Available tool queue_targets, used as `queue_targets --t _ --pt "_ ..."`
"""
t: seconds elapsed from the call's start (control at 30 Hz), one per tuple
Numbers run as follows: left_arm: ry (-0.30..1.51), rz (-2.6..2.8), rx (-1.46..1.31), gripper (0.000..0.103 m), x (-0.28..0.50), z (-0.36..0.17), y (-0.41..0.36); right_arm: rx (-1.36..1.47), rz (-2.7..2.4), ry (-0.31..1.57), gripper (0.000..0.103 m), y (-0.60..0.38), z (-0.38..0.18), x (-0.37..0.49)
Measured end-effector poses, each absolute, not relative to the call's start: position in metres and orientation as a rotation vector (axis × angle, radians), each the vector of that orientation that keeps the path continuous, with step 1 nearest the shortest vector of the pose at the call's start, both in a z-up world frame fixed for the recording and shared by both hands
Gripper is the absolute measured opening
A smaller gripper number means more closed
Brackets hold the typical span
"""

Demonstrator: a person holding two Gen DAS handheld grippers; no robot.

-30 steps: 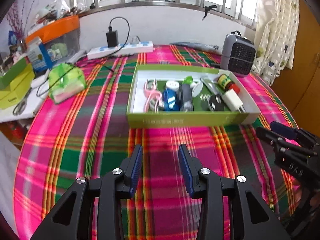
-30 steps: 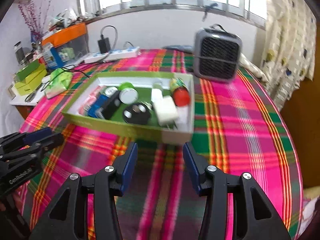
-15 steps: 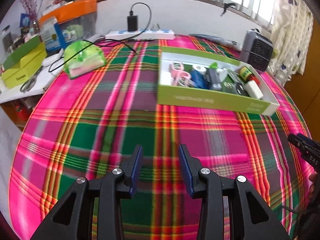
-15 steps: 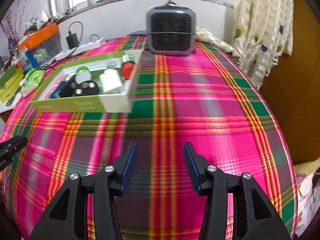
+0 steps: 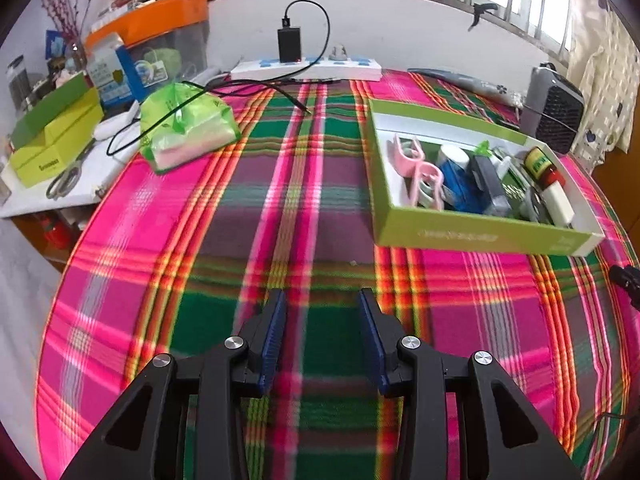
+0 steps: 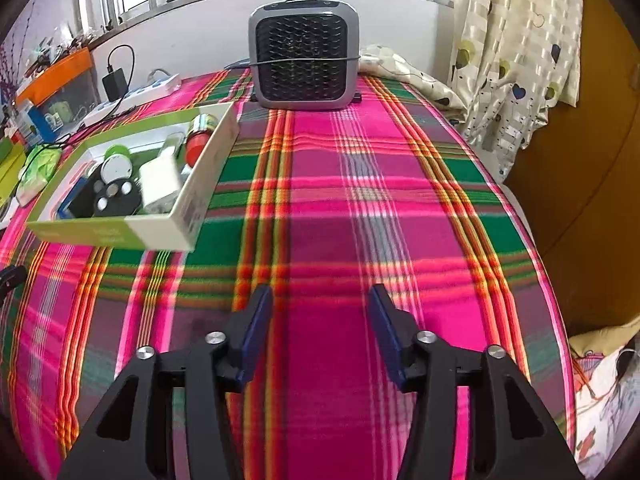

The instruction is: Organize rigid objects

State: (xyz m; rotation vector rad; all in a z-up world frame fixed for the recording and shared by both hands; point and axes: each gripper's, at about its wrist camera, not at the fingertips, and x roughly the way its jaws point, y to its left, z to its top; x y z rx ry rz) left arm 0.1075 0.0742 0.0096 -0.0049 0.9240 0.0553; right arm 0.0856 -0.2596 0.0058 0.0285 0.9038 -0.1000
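A green cardboard box (image 5: 476, 236) sits on the plaid tablecloth, at the right in the left wrist view and at the left in the right wrist view (image 6: 100, 236). It holds pink clips (image 5: 424, 176), a blue item (image 5: 458, 188), a white charger (image 6: 160, 184), a red-capped bottle (image 6: 200, 140) and a black round item (image 6: 114, 198). My left gripper (image 5: 322, 304) is open and empty above bare cloth, left of the box. My right gripper (image 6: 320, 300) is open and empty above bare cloth, right of the box.
A grey fan heater (image 6: 304, 64) stands at the table's back. A green plastic bag (image 5: 188, 128), a white power strip (image 5: 308, 70) with a black charger, a cable and yellow-green boxes (image 5: 52, 140) lie at the back left. A curtain (image 6: 516, 48) hangs at the right.
Both grippers have drawn back and swung apart from the box: the left one leftward, the right one rightward. Both stay open and empty.
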Motion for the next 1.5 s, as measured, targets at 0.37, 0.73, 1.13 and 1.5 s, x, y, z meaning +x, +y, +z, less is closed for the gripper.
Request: queue_targets --t 0.37,0.73,1.13,1.5 --pt "0.893 0.082 -0.009 0.043 0.129 0.008 0.09 0.042 -0.083 0.912 0.069 -0.279 0.003 0.113" --pt "0.892 0.085 -0.005 0.043 0.13 0.006 0.09 0.043 -0.084 0.912 0.069 -0.279 0.004 0.112" --pt "0.892 0.084 -0.007 0.043 0.13 0.006 0.09 0.042 -0.085 0.913 0.069 -0.279 0.004 0.111" --pt "0.89 0.075 -0.02 0.044 0.13 0.006 0.091 0.042 -0.085 0.913 0.07 -0.28 0.004 0.112"
